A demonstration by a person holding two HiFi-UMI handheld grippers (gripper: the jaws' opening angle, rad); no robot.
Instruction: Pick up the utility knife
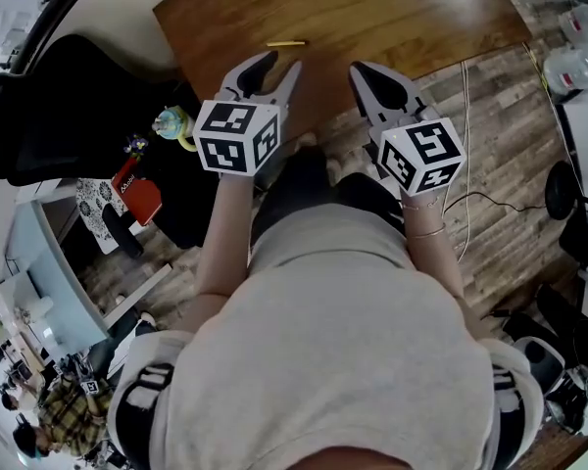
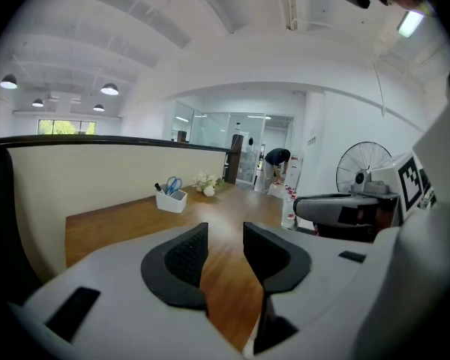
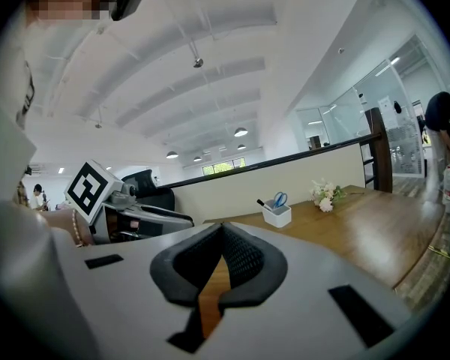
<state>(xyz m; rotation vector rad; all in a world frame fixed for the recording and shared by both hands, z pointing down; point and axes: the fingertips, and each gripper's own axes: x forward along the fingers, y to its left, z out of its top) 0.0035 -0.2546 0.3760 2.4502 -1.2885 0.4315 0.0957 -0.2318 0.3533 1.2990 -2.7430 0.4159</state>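
head view alone shows the utility knife (image 1: pixel 285 42).

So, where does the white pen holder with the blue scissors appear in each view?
Head view: not in it; the picture's top edge cuts the wooden table.
Left gripper view: pen holder left of centre, at the table's far end.
Right gripper view: pen holder right of centre, above the jaws.
Shared landmark: the wooden table.

Table (image 1: pixel 372 18) smooth wood w/ slight sheen; left tool (image 2: pixel 225 231) matt grey plastic, pads (image 2: pixel 184 257) black & ribbed.
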